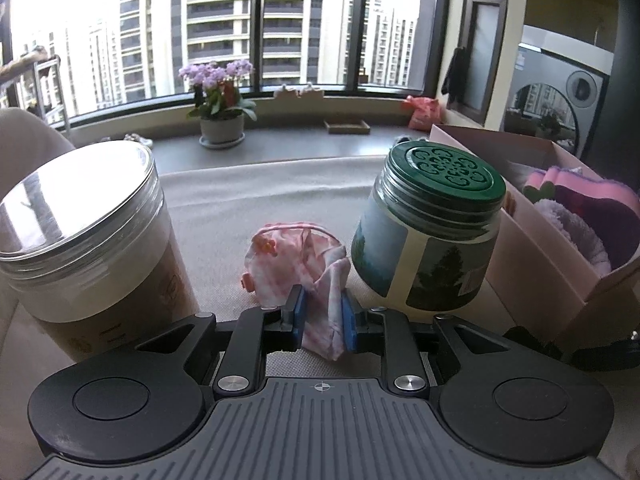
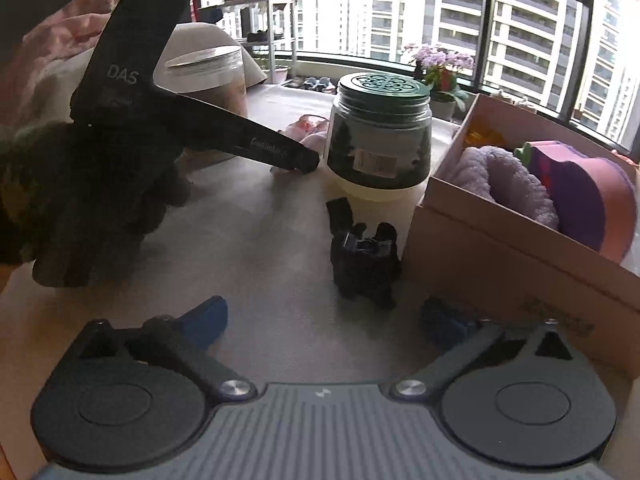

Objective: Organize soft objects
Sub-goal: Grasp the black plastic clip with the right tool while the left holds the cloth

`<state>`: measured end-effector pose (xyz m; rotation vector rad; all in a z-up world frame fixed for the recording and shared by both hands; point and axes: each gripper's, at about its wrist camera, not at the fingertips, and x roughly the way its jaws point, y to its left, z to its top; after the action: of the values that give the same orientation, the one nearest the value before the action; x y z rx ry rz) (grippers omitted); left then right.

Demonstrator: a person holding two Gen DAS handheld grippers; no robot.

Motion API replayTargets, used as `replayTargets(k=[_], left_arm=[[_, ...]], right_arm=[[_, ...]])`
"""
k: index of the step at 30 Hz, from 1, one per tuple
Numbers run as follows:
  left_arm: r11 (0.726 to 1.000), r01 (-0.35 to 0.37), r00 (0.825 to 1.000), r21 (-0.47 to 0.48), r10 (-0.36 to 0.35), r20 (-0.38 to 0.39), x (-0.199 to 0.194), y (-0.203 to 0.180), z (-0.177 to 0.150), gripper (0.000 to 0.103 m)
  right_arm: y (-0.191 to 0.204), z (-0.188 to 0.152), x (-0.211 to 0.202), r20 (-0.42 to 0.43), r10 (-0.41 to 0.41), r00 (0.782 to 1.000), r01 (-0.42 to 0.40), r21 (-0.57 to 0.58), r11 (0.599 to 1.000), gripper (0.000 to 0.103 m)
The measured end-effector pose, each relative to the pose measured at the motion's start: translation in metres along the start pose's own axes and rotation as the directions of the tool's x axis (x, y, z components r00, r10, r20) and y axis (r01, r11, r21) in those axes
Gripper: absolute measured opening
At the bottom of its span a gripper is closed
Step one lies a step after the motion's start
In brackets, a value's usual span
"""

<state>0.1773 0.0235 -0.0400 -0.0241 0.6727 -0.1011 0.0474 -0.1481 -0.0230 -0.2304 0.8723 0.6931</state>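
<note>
Task partly done: plush items already fill the pink box (image 1: 560, 276), left gripper (image 1: 322, 312) pinches the pink gingham cloth (image 1: 304, 264) on the table between two jars, right gripper (image 2: 320, 320) spread wide over a black fabric item (image 2: 364, 262) still unboxed.

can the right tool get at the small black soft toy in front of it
Probably yes: the right tool is open, the black soft toy lies just ahead on bare tablecloth, though the cardboard box crowds its right side.

Soft pink cloth pouch (image 1: 304, 264), glossy clear-plastic jar (image 1: 92, 240), matt cardboard box (image 1: 560, 264).
</note>
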Motion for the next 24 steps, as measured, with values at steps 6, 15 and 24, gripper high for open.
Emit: replayTargets(k=[6,15,24], left_arm=[[0.998,0.027,1.000,-0.054,-0.026,0.011,-0.003,0.015,-0.002,0.012],[0.999,0.028,0.999,-0.034,-0.026,0.036,-0.018,0.018,-0.003,0.008],[1.000,0.019,0.993,0.007,-0.019,0.116,-0.051,0.008,0.021,0.007]], right_arm=[[-0.003,0.012,0.005,0.034,-0.064,0.997,0.060,0.119,0.991,0.073],[0.005,0.029,-0.003,0.022,-0.066,0.998,0.064,0.093,0.994,0.033],[0.000,0.063,-0.069,0.176,-0.086,0.981,0.079,0.050,0.996,0.033]])
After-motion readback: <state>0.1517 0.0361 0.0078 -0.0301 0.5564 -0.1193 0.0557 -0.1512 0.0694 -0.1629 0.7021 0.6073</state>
